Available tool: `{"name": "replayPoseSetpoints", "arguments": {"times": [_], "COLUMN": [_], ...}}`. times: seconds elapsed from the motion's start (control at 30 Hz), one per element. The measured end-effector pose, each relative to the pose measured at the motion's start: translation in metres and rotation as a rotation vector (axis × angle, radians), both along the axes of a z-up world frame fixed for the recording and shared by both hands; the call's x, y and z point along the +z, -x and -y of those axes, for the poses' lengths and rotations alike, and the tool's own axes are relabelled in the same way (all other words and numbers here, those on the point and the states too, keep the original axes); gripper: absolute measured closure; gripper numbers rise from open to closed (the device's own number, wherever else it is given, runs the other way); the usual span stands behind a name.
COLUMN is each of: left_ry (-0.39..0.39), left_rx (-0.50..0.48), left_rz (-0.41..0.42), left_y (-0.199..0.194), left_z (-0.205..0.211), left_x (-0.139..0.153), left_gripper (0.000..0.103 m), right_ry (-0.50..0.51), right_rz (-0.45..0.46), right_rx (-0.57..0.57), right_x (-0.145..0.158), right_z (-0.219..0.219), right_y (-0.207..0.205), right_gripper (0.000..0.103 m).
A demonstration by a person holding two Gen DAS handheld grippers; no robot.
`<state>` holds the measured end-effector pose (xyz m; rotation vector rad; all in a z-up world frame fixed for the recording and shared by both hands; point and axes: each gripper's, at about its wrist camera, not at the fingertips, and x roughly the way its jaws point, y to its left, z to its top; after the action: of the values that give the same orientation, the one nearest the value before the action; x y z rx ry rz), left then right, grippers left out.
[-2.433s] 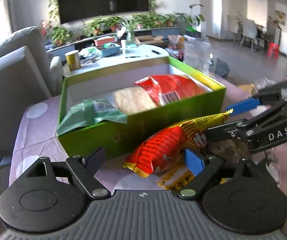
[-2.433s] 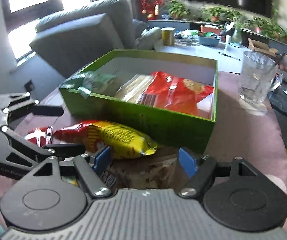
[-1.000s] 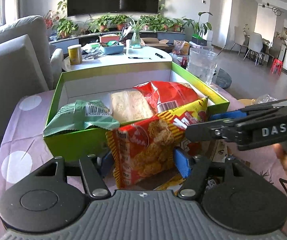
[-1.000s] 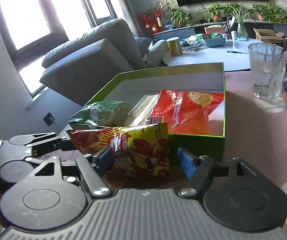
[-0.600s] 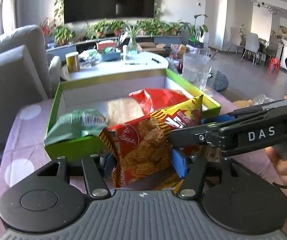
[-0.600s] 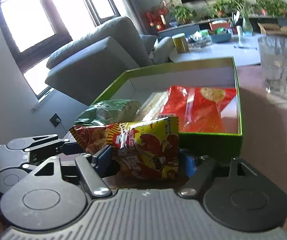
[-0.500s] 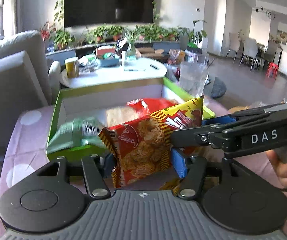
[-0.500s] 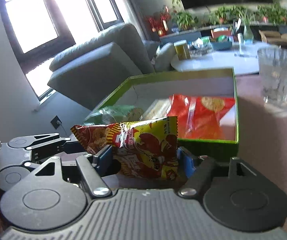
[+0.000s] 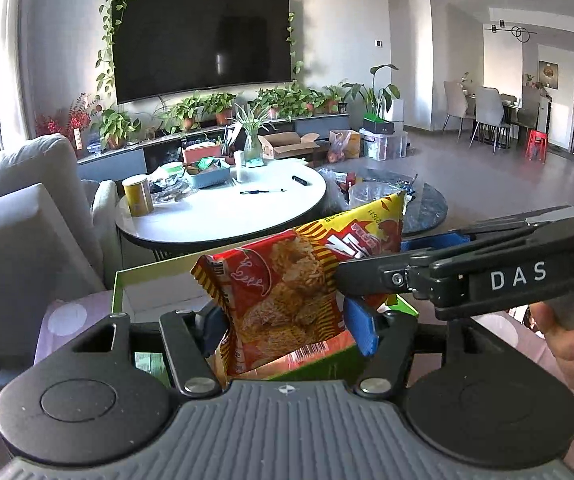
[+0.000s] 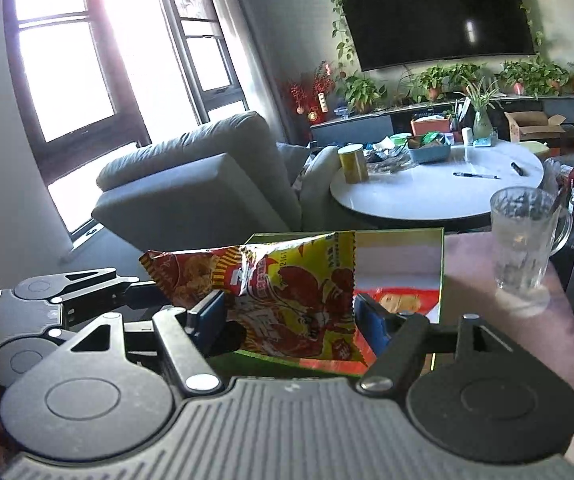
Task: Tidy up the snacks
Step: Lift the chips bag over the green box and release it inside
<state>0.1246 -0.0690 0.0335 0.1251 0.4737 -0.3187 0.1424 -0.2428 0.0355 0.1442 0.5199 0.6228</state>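
A red and yellow snack bag [image 9: 287,292] hangs in the air between both grippers, above the near edge of the green box [image 9: 127,284]. My left gripper [image 9: 283,326] is shut on its left end. My right gripper [image 10: 291,318] is shut on its other end [image 10: 303,300]; its black arm crosses the left wrist view from the right [image 9: 467,276]. The green box [image 10: 441,264] holds a red bag [image 10: 399,298]; most of its contents are hidden behind the lifted bag.
A glass mug [image 10: 527,252] stands on the pink tablecloth [image 10: 499,320] right of the box. A grey sofa [image 10: 207,184] is behind on the left. A white round table [image 9: 223,208] with clutter stands beyond the box.
Both grippers have lifted the red and yellow bag higher and tilted up, so the box has dropped low in both views. Earlier the bag lay on the table in front of the box.
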Motion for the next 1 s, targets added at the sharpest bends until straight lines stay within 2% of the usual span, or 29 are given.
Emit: {"name": "replayPoseSetpoints", "arguments": {"times": [0.43, 0.77, 1.0], "left_ry": [-0.025, -0.042, -0.059], "left_rx": [-0.011, -0.012, -0.014], "left_rz": [-0.027, 0.004, -0.028], "left_y": [-0.032, -0.077, -0.110], "left_z": [0.002, 0.007, 0.011], "left_x": [-0.006, 0.006, -0.011], "left_gripper": [0.045, 0.045, 0.045], "right_ry": [-0.026, -0.057, -0.044], "right_rz": [-0.028, -0.024, -0.044], "right_rx": [-0.038, -0.062, -0.084], "right_x": [-0.008, 0.002, -0.007], "right_z": [0.000, 0.004, 0.003], "right_y": [-0.027, -0.063, -0.086], "right_gripper": [0.038, 0.038, 0.038]}}
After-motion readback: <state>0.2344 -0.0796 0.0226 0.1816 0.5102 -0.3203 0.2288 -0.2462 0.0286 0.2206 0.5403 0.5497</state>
